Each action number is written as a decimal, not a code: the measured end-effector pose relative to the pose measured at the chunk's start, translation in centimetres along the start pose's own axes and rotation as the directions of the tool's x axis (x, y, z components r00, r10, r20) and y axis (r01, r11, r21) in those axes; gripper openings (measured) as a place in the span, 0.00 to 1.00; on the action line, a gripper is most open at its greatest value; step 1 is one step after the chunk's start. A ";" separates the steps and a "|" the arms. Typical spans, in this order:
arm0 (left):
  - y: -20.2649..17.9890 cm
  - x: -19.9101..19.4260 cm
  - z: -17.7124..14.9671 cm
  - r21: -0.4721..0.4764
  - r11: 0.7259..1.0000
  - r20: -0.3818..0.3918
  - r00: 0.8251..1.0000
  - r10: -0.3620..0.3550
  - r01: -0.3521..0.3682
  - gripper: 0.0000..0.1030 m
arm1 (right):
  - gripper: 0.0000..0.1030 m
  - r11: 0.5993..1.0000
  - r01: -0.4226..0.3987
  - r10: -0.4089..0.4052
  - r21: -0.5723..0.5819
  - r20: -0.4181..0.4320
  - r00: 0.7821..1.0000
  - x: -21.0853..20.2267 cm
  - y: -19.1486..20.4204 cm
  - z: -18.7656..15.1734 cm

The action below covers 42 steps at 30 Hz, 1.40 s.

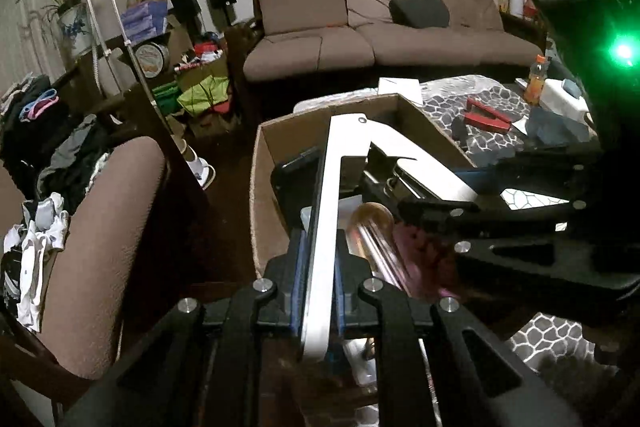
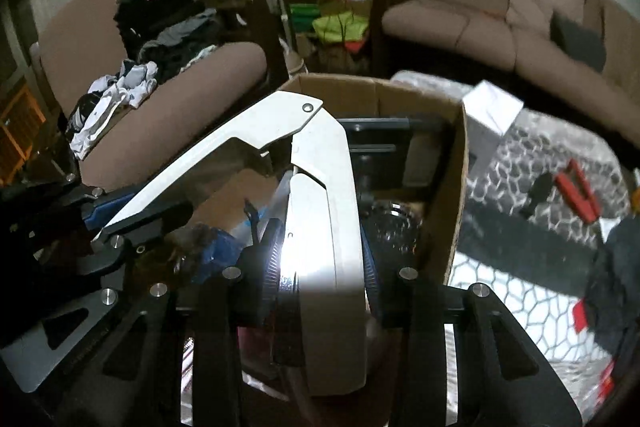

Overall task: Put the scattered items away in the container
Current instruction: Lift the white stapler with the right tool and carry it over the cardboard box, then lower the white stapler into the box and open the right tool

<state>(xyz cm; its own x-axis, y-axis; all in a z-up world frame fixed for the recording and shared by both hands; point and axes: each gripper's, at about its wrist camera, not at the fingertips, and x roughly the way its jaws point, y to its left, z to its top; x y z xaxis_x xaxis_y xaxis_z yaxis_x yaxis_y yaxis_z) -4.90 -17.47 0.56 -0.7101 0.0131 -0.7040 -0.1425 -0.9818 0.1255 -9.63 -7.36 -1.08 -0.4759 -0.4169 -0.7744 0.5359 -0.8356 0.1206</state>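
While both grippers clamped one white hinged two-armed plastic tool above the brown cardboard box | left gripper nearly closed, right gripper part-open gripping | box partly filled | red clip remained on the table.

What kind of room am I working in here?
Most likely a lived-in home living room: a brown sofa, an armchair piled with clothes, and a low table under a patterned cloth beside the cardboard box.
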 end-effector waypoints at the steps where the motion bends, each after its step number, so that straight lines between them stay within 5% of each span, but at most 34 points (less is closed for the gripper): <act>1: -0.1 0.1 0.0 0.009 1.000 -0.015 1.000 -0.012 0.012 0.12 | 0.34 1.000 -0.002 0.002 -0.001 -0.022 1.000 0.1 -0.3 0.0; 7: 0.1 2.0 0.6 0.013 0.999 -0.086 0.996 -0.032 0.033 0.17 | 0.36 1.000 -0.019 0.021 0.013 -0.154 0.988 1.6 -2.2 0.0; 12: 0.1 4.5 2.1 -0.019 0.999 -0.122 0.992 0.038 -0.041 0.25 | 0.36 0.999 0.035 -0.029 0.037 -0.174 0.984 4.3 -3.2 1.7; 16: 1.9 2.5 3.4 -0.122 0.992 -0.059 0.998 0.014 -0.021 0.34 | 0.37 0.995 0.080 -0.067 0.063 -0.190 0.980 6.1 -4.2 3.1; 18: 2.7 0.5 3.8 -0.164 0.986 0.001 1.000 0.012 -0.012 0.59 | 0.37 0.992 0.111 -0.097 0.065 -0.189 0.977 6.2 -4.4 3.6; 21: 3.9 -2.2 3.9 -0.193 0.981 0.094 0.995 0.041 -0.022 0.63 | 0.33 0.992 0.118 -0.105 0.053 -0.196 0.975 6.9 -4.7 4.0; 24: 5.3 -3.0 3.6 -0.252 0.968 0.107 0.994 0.036 -0.008 0.64 | 0.34 0.994 0.107 -0.108 -0.019 -0.261 0.959 7.1 -4.0 4.1; 27: 6.2 -3.0 3.3 -0.284 0.959 0.100 0.995 0.013 0.016 0.64 | 0.37 0.999 0.043 -0.038 0.021 -0.200 0.979 4.1 -4.9 4.1; 31: 5.9 -3.2 3.2 -0.281 0.960 0.103 0.995 0.012 0.018 0.64 | 0.67 0.999 0.018 -0.017 0.047 -0.020 1.000 -1.9 -6.8 3.8; 34: 5.0 -3.6 3.3 -0.245 0.970 0.118 0.993 0.013 0.016 0.64 | 0.80 0.997 0.059 -0.063 0.045 0.115 0.991 -6.9 -8.8 2.6; 36: 3.8 -4.0 3.2 -0.218 0.976 0.137 0.991 0.009 0.021 0.74 | 0.82 0.992 0.114 -0.122 0.056 0.176 0.977 -9.6 -10.6 0.9; 42: -0.7 -6.0 3.1 -0.166 0.969 0.216 0.966 -0.143 0.181 0.77 | 0.83 0.963 0.237 -0.255 0.129 0.153 0.955 -13.2 -16.3 -5.8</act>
<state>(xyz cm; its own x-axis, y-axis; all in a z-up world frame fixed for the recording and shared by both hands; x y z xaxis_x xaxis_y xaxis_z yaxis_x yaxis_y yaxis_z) -2.71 -16.25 6.84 -0.8144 0.1941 -0.5468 -0.1521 -0.9809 -0.1216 -8.03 13.88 3.60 -0.6979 -0.2393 -0.6751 0.3133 -0.9496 0.0127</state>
